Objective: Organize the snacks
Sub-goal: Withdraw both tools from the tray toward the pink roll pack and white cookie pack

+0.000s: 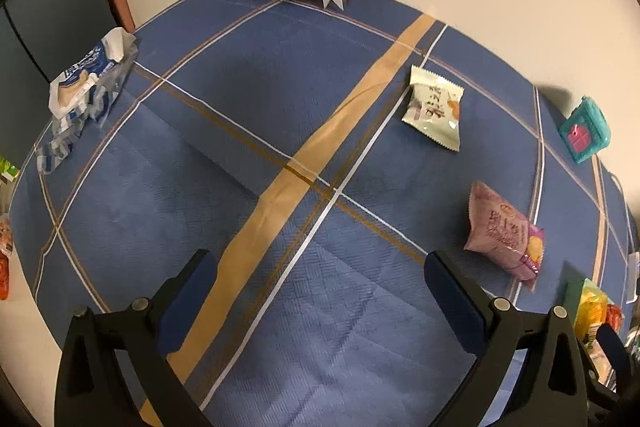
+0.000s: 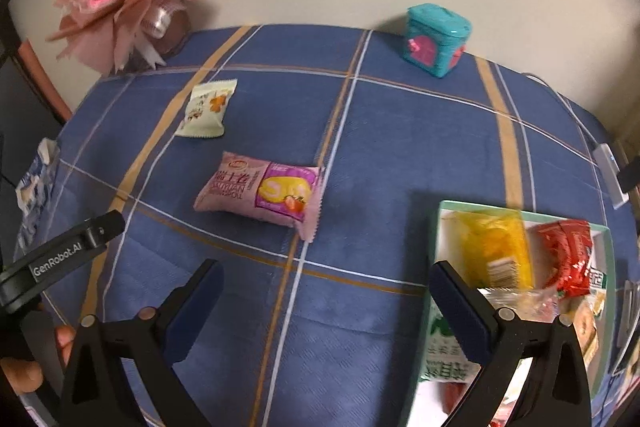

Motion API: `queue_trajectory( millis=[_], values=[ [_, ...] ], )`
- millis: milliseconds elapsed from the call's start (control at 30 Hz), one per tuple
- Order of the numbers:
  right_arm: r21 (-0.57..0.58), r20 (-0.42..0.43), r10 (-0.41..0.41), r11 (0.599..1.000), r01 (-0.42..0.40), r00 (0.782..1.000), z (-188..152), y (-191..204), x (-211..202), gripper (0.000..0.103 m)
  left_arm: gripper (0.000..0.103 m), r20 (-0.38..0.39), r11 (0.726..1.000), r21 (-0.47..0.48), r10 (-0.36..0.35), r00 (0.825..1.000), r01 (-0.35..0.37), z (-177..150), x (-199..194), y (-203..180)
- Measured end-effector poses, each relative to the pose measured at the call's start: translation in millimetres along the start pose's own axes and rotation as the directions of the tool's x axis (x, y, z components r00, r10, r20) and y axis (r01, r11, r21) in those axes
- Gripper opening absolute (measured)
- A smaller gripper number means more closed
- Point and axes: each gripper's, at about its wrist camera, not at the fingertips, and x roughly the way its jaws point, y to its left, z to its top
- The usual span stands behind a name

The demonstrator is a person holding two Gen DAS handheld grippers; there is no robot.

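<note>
Pink cake pack [image 2: 260, 193] is seen mid-frame on the cloth [image 2: 360, 147], left of the tray [image 2: 440, 227]. Both grippers [image 1: 320, 291] [image 2: 326, 295] are spread, empty. Puffy film could be squeezed out sideways.

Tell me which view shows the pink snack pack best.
The right wrist view: the pink snack pack lies near the centre, printed face up and readable. The left wrist view shows it off to the right, foreshortened and warped by the fisheye.
</note>
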Motion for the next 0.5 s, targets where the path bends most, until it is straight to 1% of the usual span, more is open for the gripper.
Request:
queue_trajectory(
  millis=[333, 500],
  values=[
    [-0.071, -0.030, -0.034, 0.997, 0.032, 0.999, 8, 24, 33, 0.103, 0.103, -0.055, 0.999, 0.029, 0.018, 0.998, -0.016, 7, 28, 2],
    [-0.110, -0.031, -0.053, 0.993, 0.049, 0.998, 15, 33, 50, 0.103, 0.103, -0.060, 0.999, 0.035, 0.013, 0.998, -0.011, 15, 37, 4]
  ],
)
